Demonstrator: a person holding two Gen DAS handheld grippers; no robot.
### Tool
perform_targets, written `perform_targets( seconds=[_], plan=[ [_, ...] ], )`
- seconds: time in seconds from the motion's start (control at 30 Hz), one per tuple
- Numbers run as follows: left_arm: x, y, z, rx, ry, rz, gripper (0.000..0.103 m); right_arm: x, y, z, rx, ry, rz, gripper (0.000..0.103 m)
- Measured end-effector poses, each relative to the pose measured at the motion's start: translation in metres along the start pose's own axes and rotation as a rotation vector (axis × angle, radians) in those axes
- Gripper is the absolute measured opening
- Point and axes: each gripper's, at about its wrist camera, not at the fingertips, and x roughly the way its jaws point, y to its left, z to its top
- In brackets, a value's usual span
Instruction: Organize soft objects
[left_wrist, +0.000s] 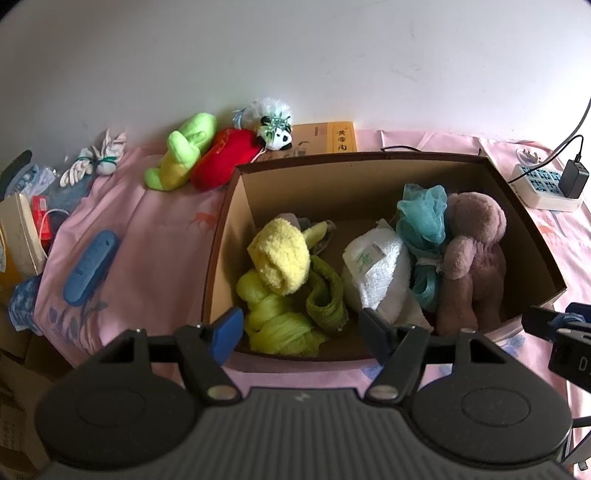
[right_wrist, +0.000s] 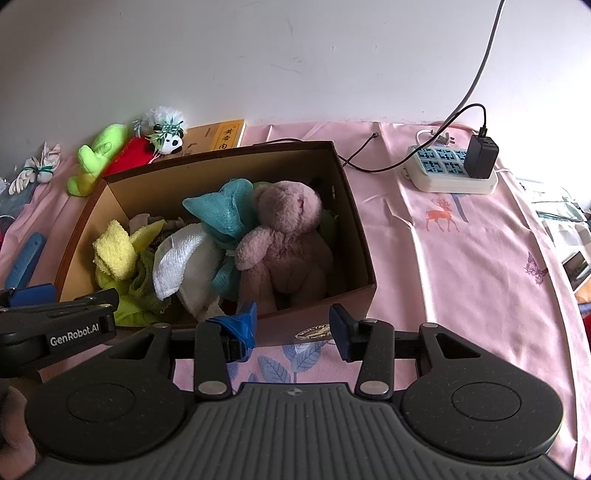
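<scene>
A brown cardboard box (left_wrist: 221, 236) (right_wrist: 354, 206) on the pink cloth holds a mauve teddy bear (left_wrist: 472, 254) (right_wrist: 288, 236), a teal mesh puff (left_wrist: 423, 214) (right_wrist: 221, 206), a white towel (left_wrist: 376, 269) (right_wrist: 181, 266), yellow socks (left_wrist: 279, 254) (right_wrist: 114, 254) and green yarn (left_wrist: 280, 325). Behind the box lie a green plush (left_wrist: 181, 151) (right_wrist: 98, 155), a red plush (left_wrist: 221, 157) and a small panda (left_wrist: 279, 134) (right_wrist: 171, 142). My left gripper (left_wrist: 301, 334) hangs open over the box's near edge. My right gripper (right_wrist: 291, 328) is open at the box's front wall, with nothing held.
A white power strip (left_wrist: 543, 188) (right_wrist: 450, 170) with a black charger sits right of the box. A yellow book (left_wrist: 332, 138) (right_wrist: 218, 136) leans at the wall. A blue case (left_wrist: 90, 266), tied white gloves (left_wrist: 94, 160) and cluttered packets lie at the left.
</scene>
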Motion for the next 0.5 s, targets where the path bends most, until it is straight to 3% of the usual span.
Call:
perform_targets(
  seconds=[0.5],
  plan=[
    [-0.0011,-0.0008,0.0019,0.003,-0.012,0.006,0.072,-0.0029,-0.0024,0.0032,0.009,-0.032,-0.005,0.027]
  ],
)
